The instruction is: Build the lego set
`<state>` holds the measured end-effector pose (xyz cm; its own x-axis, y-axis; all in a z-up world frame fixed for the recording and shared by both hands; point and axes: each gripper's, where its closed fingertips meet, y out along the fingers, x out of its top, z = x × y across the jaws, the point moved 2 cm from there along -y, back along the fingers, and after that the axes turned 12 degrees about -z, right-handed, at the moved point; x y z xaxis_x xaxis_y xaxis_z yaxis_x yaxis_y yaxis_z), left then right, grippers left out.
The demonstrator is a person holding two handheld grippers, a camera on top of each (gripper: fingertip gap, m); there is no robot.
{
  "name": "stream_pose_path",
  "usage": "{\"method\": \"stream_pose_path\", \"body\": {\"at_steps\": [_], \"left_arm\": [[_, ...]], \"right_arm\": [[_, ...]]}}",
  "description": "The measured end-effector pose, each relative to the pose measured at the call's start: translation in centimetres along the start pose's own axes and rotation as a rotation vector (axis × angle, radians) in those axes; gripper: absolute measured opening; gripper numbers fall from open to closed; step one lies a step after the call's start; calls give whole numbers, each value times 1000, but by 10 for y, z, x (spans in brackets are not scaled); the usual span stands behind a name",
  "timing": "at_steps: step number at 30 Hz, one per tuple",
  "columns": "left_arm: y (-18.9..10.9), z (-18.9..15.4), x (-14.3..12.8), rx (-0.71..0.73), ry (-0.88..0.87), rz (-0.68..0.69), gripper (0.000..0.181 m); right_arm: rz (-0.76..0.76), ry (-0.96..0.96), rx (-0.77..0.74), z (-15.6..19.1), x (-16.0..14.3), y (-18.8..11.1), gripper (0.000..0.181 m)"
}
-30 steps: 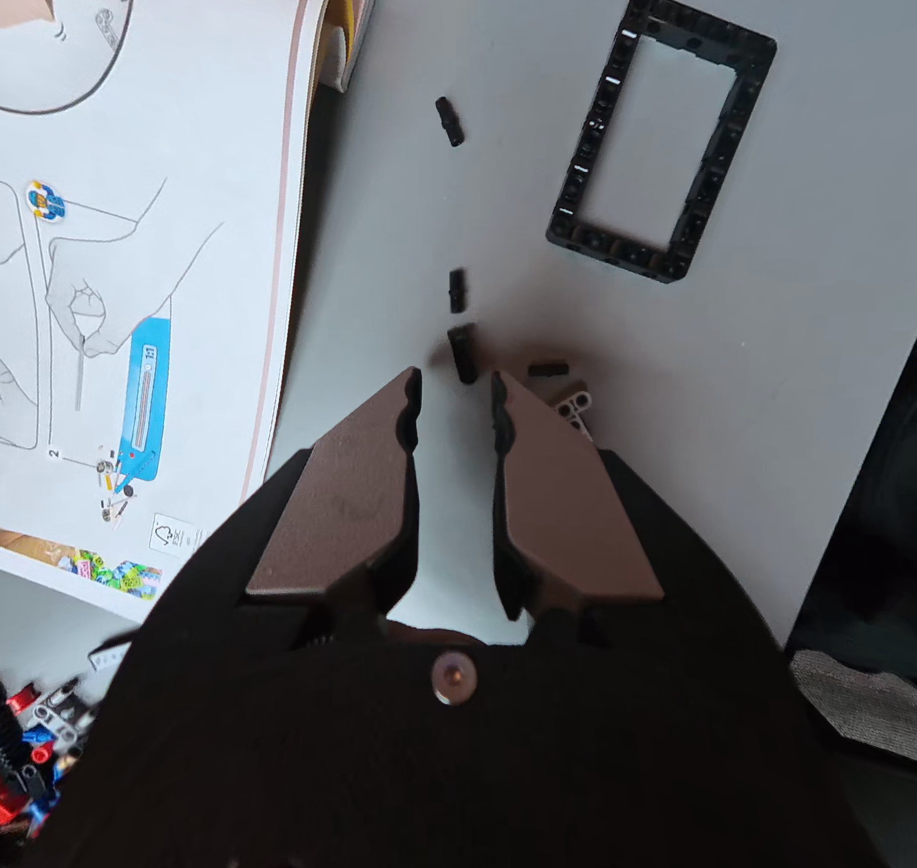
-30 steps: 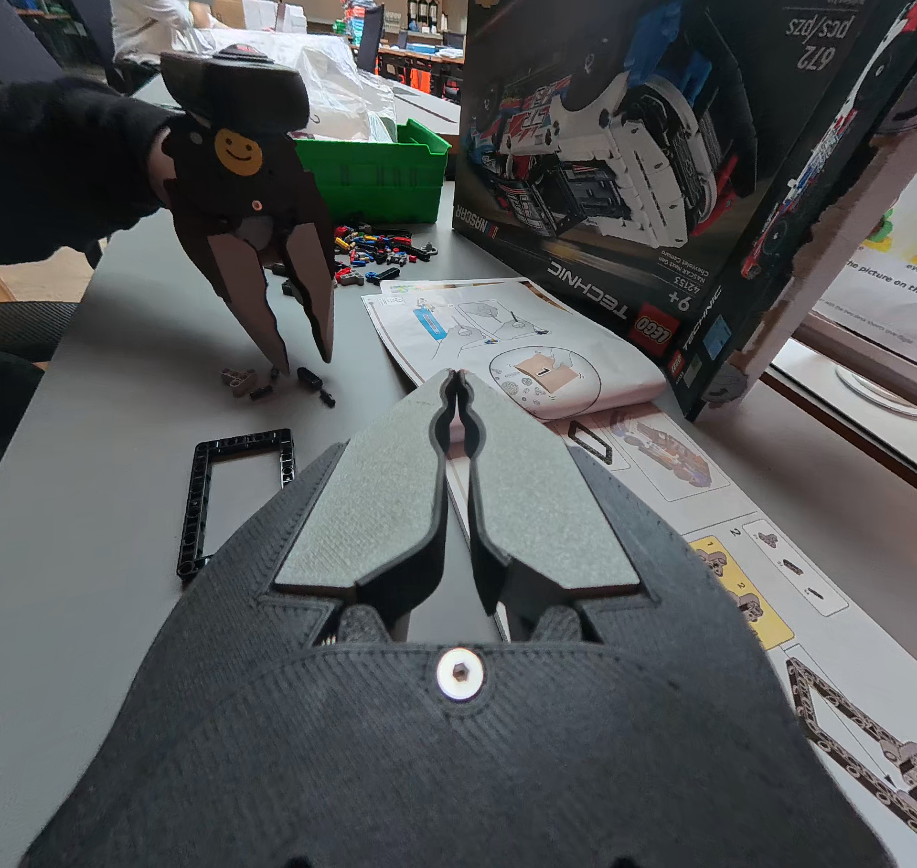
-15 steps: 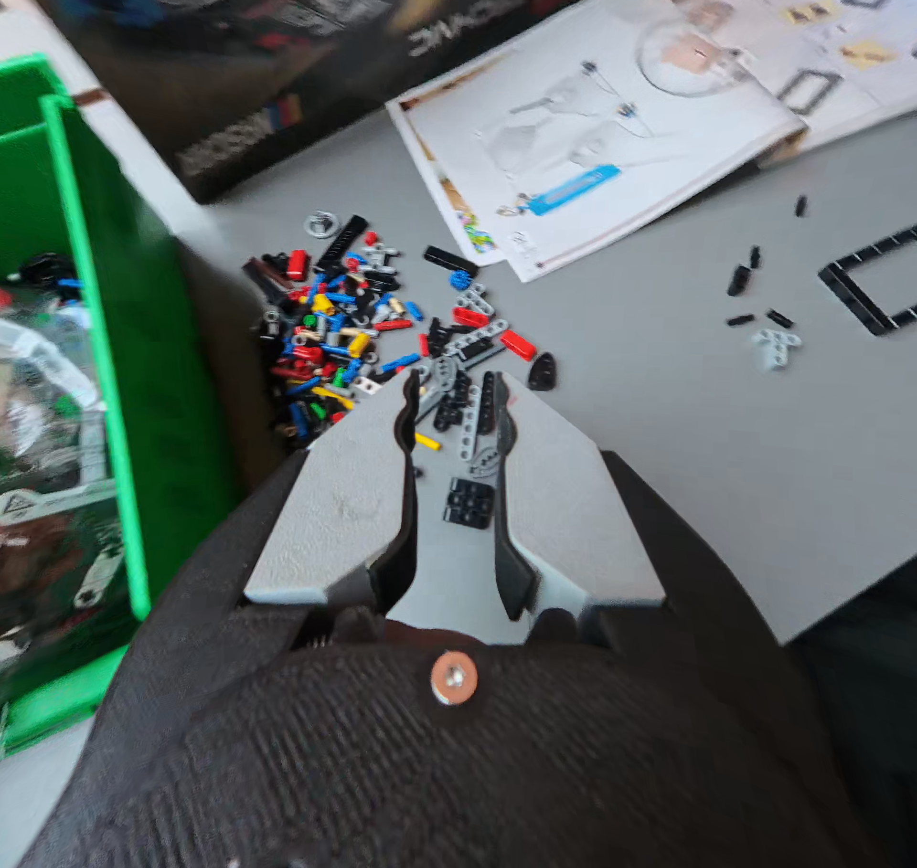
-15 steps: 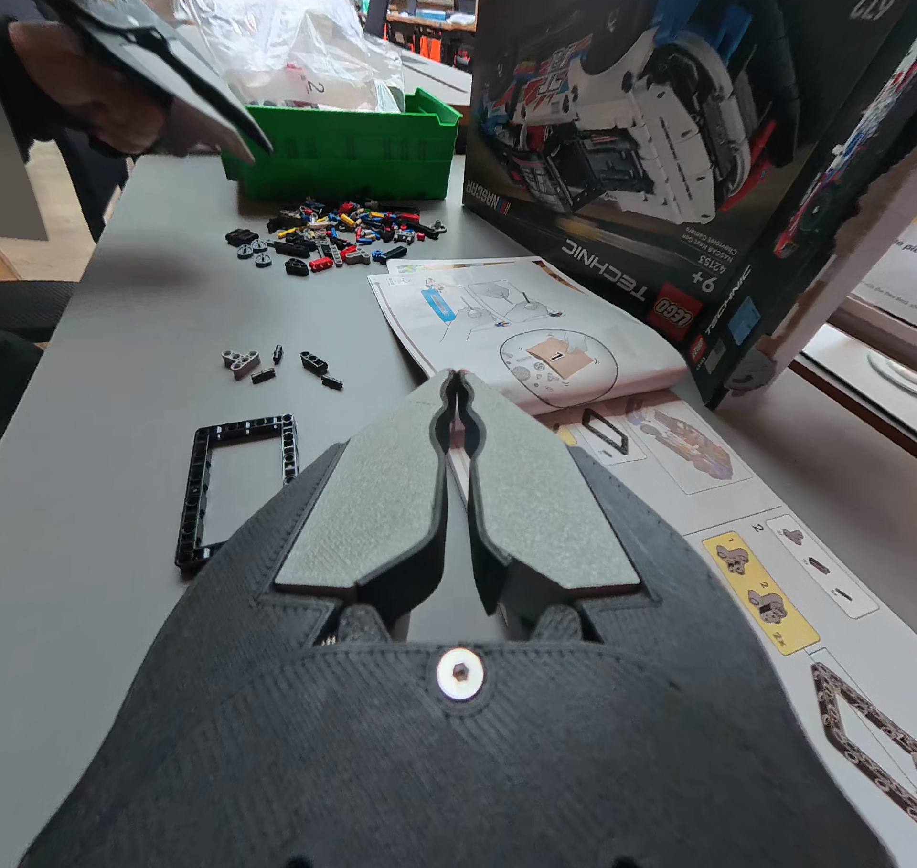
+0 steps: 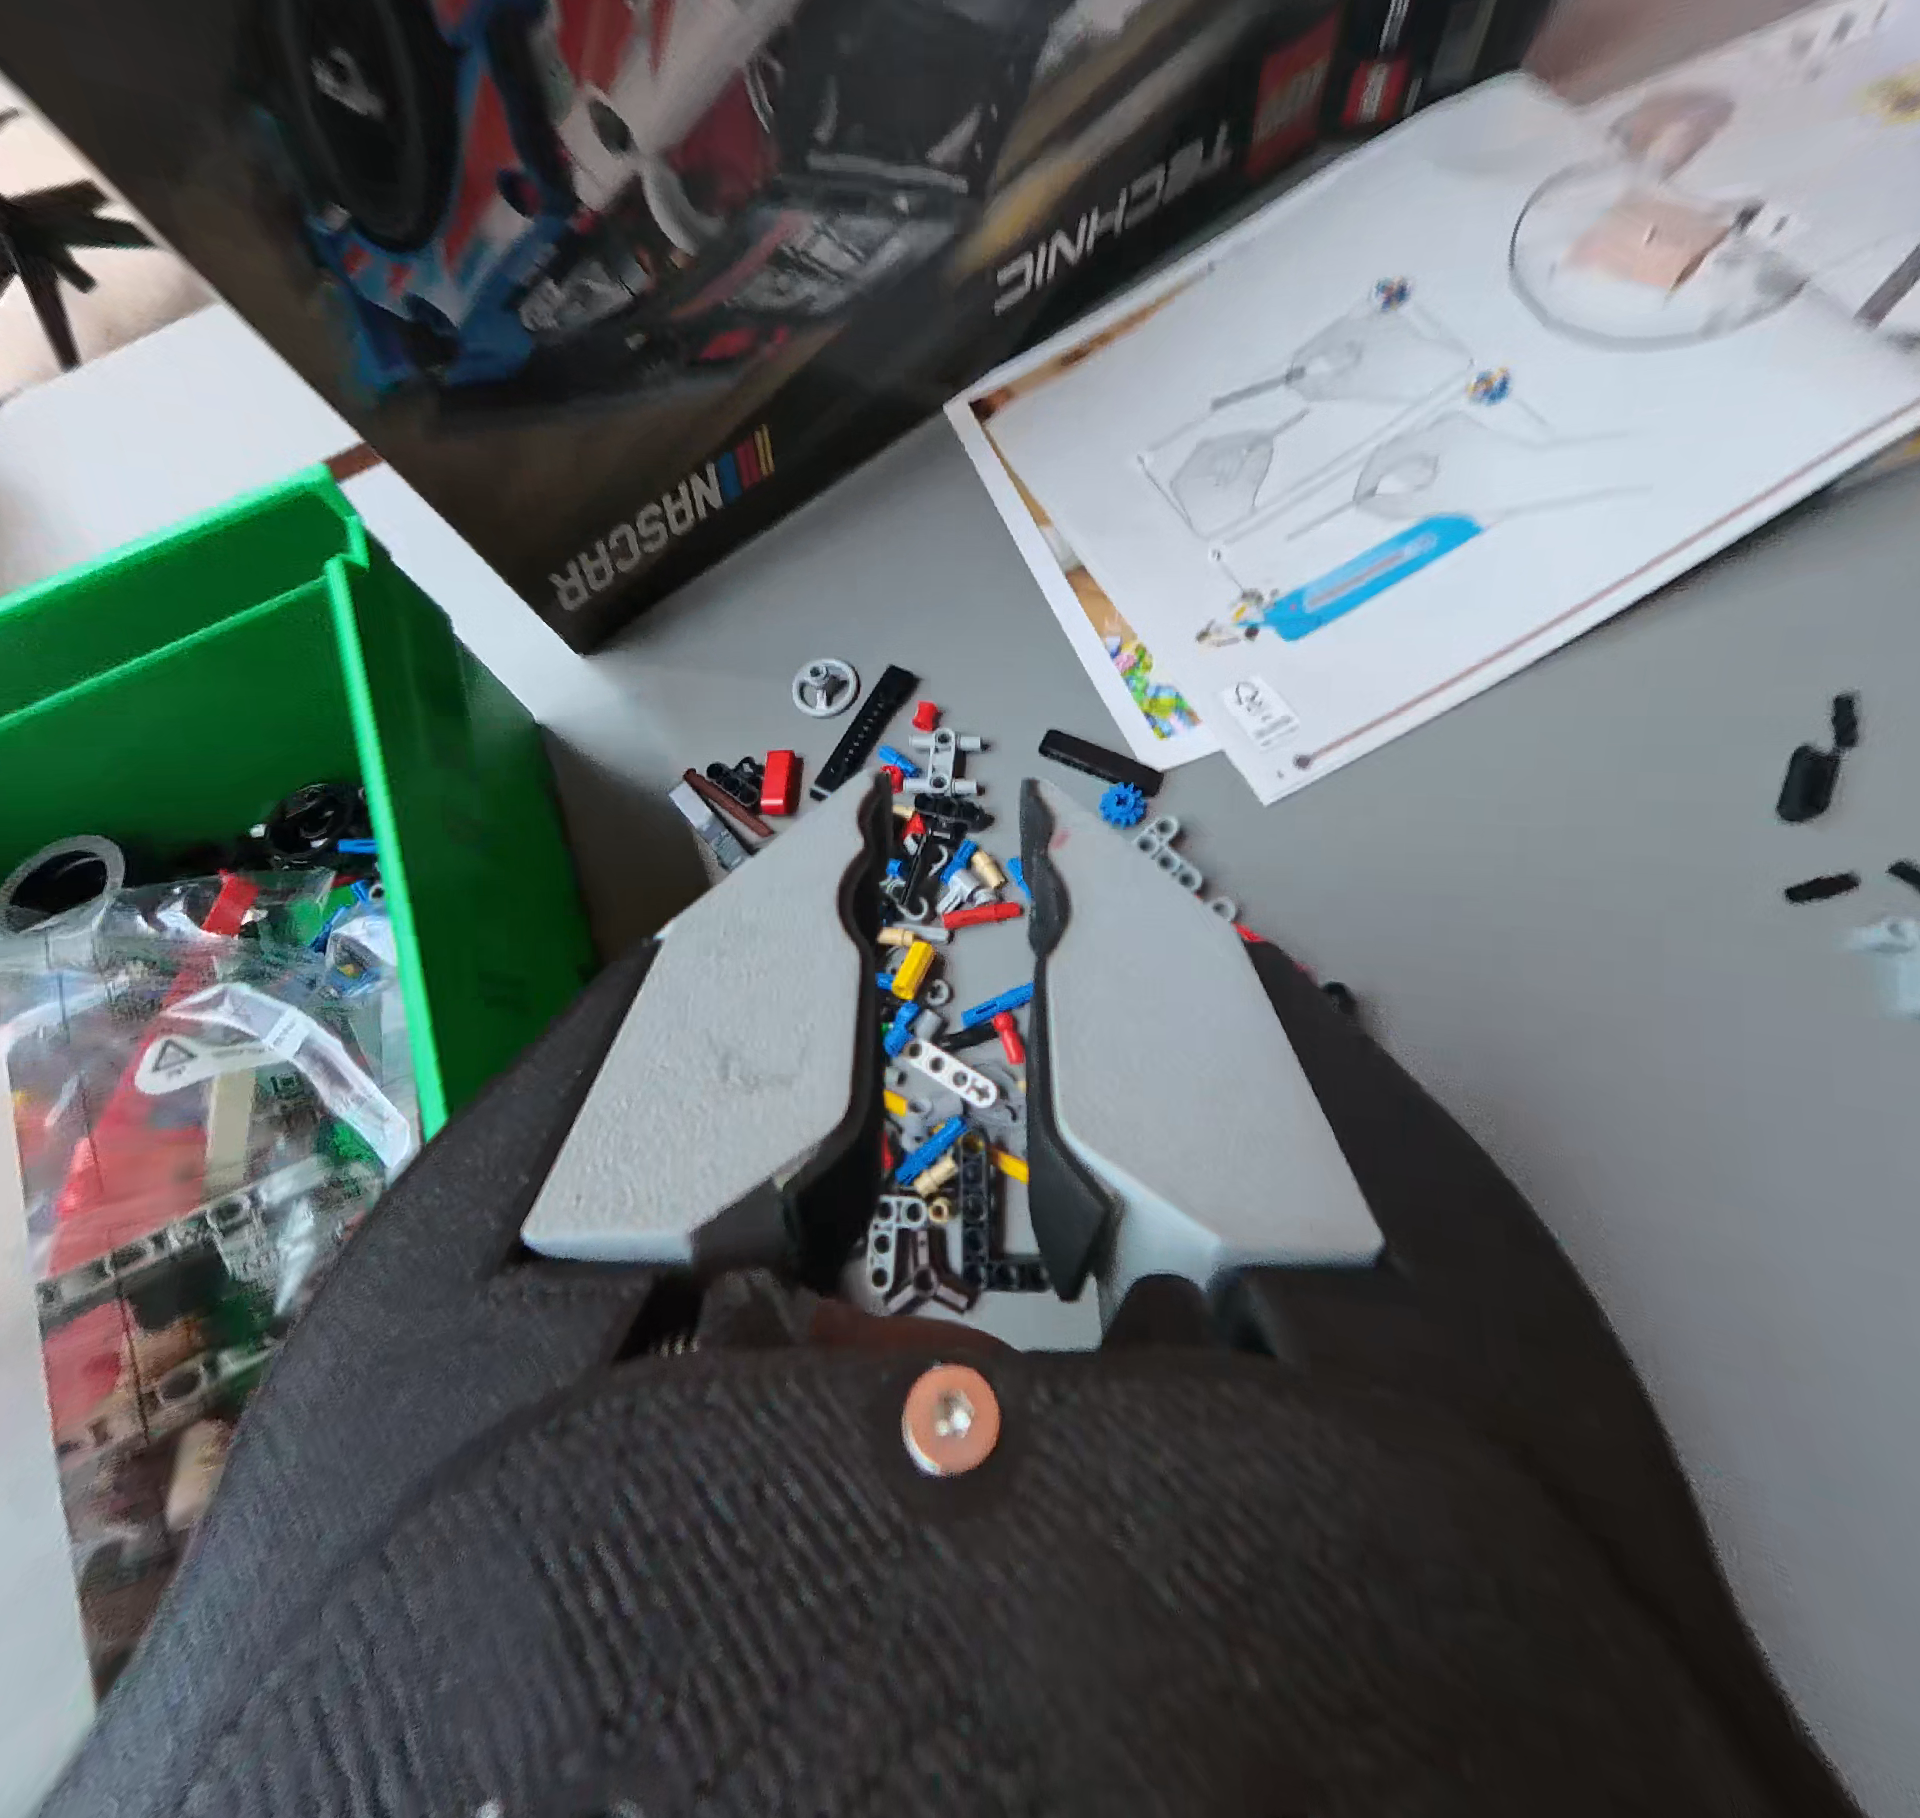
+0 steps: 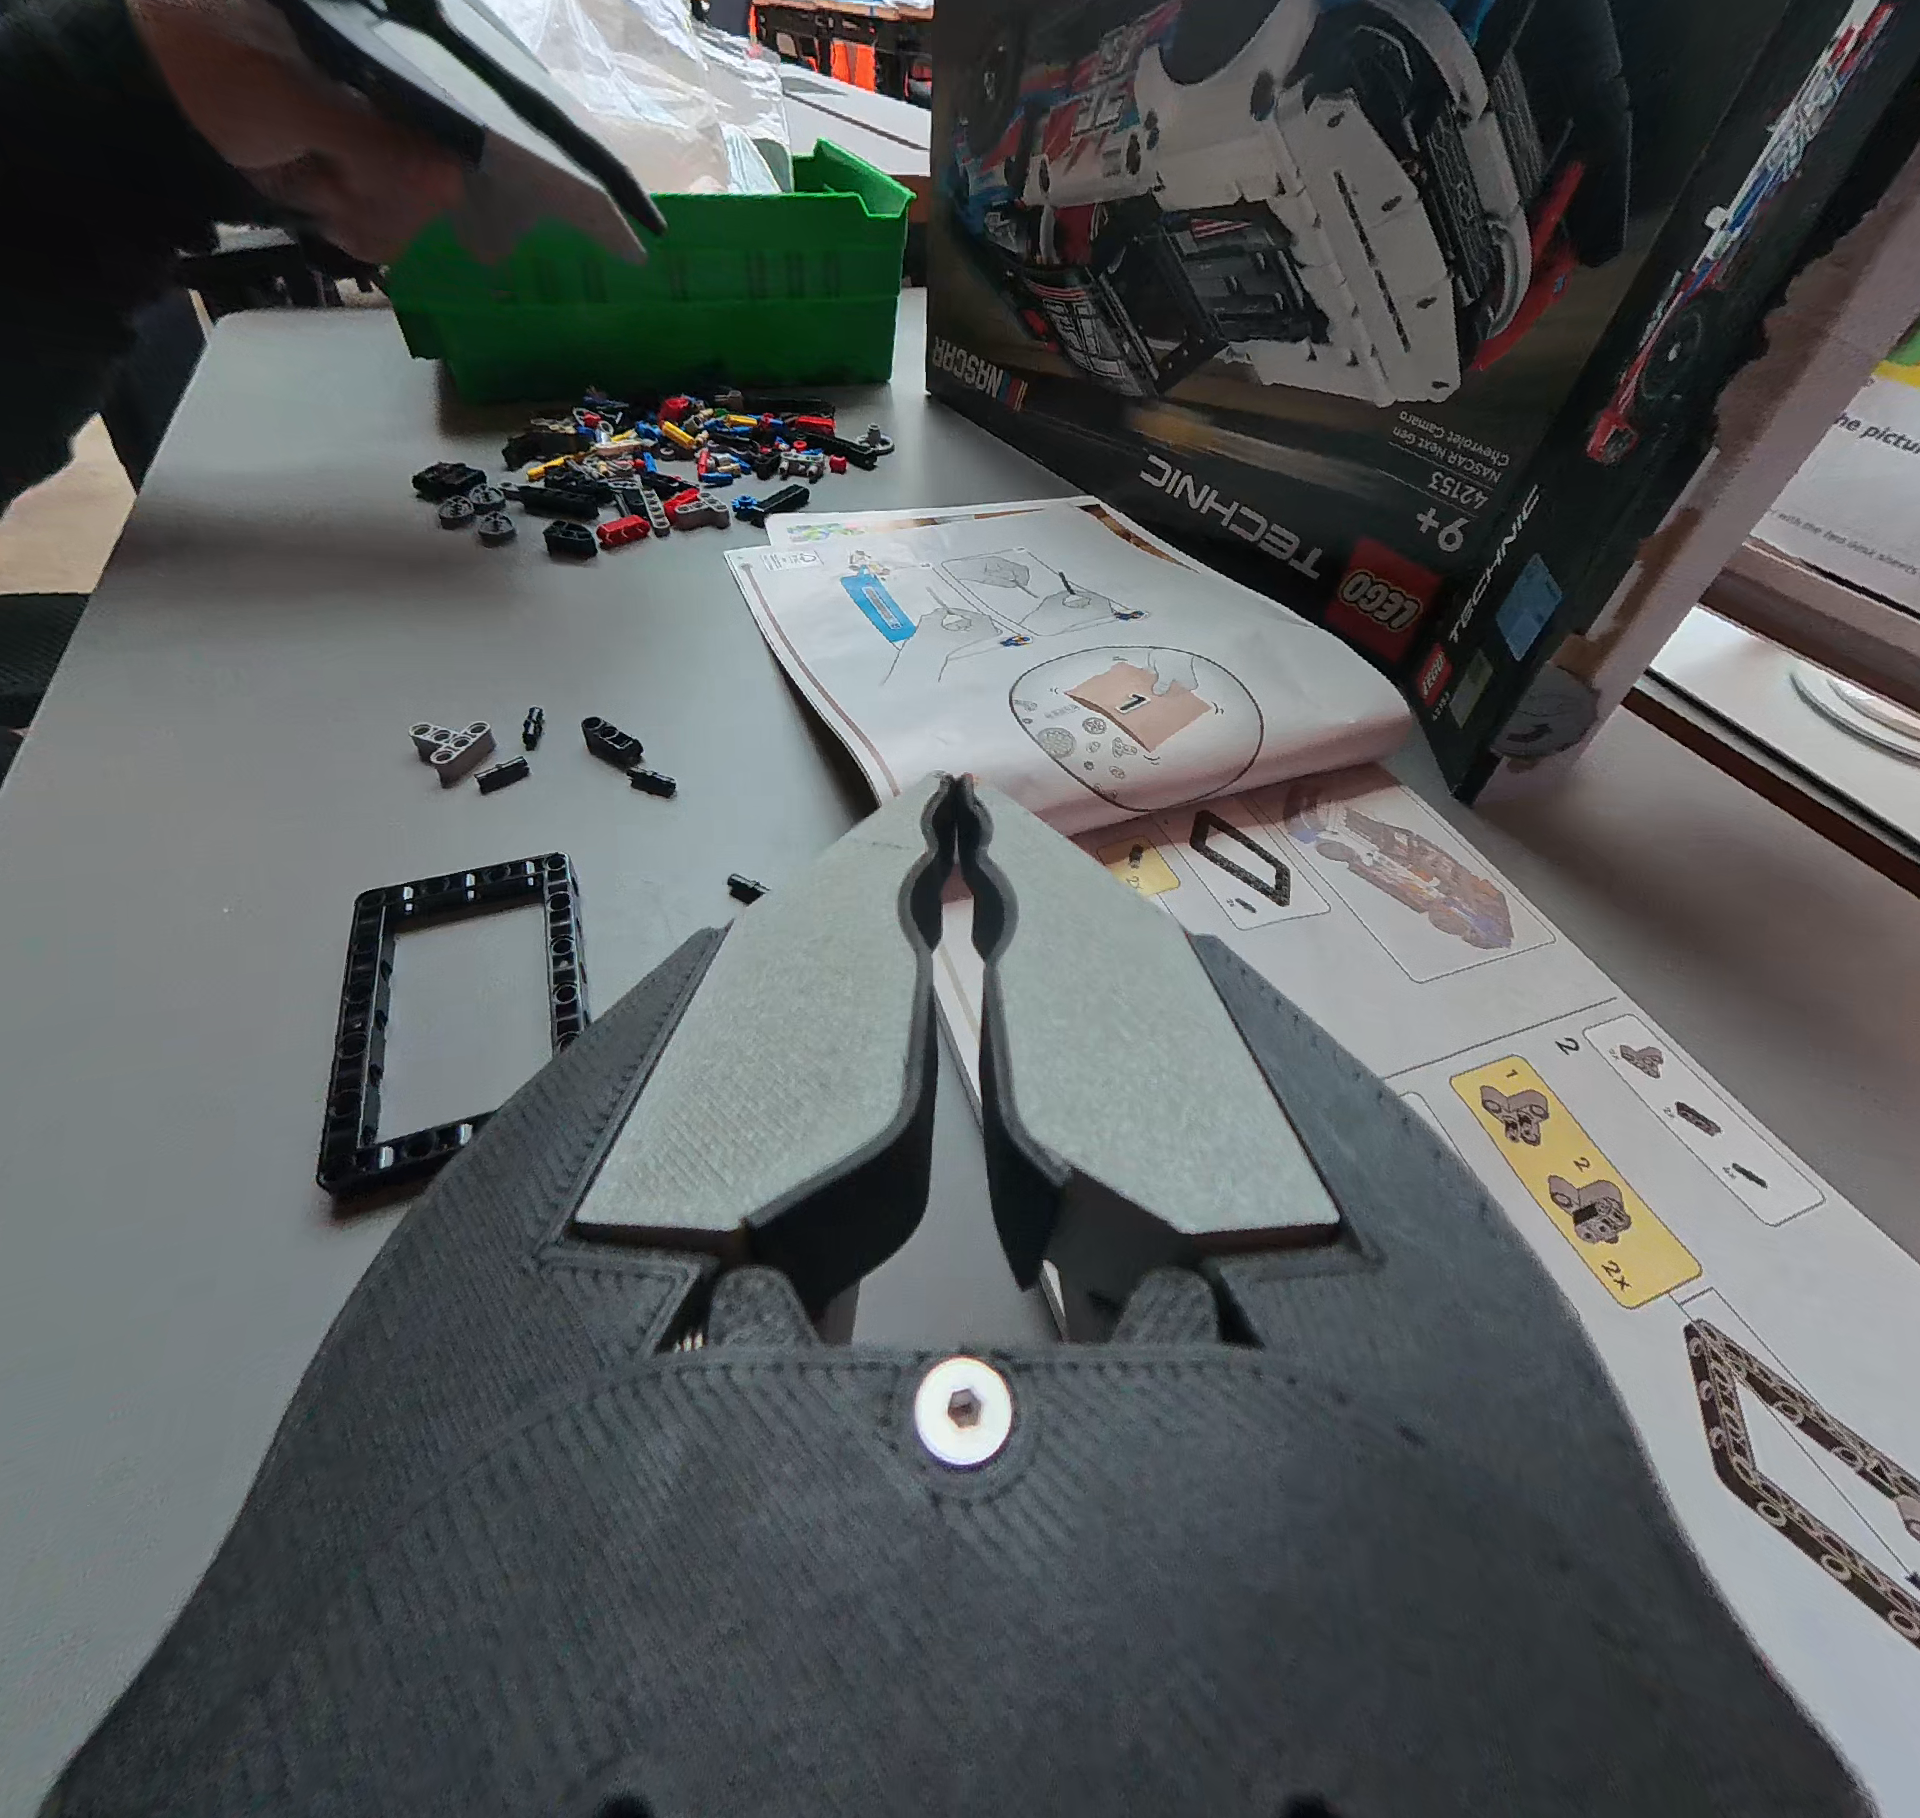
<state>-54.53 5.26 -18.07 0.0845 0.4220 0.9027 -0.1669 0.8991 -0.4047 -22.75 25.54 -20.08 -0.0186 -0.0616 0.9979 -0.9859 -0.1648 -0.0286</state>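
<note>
My left gripper (image 5: 956, 797) is open and empty, hovering just over the pile of small loose coloured pieces (image 5: 935, 989) beside the green bin; some pieces show between its jaws. In the right wrist view it hangs high at the far left (image 6: 613, 220), above the pile (image 6: 665, 464). My right gripper (image 6: 954, 781) is shut on nothing, above the edge of the open instruction booklet (image 6: 1039, 667). A black rectangular frame (image 6: 457, 1015) lies flat to its left. A grey angled piece (image 6: 449, 742) and a few black pins (image 6: 613, 740) lie beyond the frame. One black pin (image 6: 745, 885) lies apart.
A green bin (image 5: 208, 677) holding plastic bags of parts stands at the left, also in the right wrist view (image 6: 665, 314). The big set box (image 6: 1351, 262) stands upright behind the booklet (image 5: 1403, 521). A person's sleeve and hand hold the left gripper. One gripper's finger ends stand about 35 centimetres off the other's.
My left gripper has swung away from the black pins by the frame and over to the loose pile beside the green bin, still open. The right gripper stays shut and has barely shifted.
</note>
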Motion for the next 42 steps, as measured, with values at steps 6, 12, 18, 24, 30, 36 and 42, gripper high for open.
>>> {"method": "stream_pose_path", "body": {"at_steps": [6, 12, 18, 24, 30, 36, 42], "left_arm": [[-37, 11, -15, 122, -86, -78, 18], [-60, 20, -43, 169, -124, -29, 13], [-63, 21, -51, 176, -133, -8, 0], [-65, 20, -46, 170, -140, -26, 0], [-62, 20, -46, 169, -124, -20, 1], [-56, 18, -49, 165, -138, -9, 0], [-45, 28, -46, 275, -174, 5, 0]], "right_arm": [[5, -2, 34, 6, 0, 3, 0], [28, -6, 45, 8, -5, 6, 0], [27, -4, 16, 3, -6, 4, 0], [21, 4, 11, 1, -5, 3, 0], [22, -5, 17, 3, -5, 4, 0], [20, -6, 24, 4, -4, 4, 0], [25, -8, 31, 6, -5, 5, 0]]}}
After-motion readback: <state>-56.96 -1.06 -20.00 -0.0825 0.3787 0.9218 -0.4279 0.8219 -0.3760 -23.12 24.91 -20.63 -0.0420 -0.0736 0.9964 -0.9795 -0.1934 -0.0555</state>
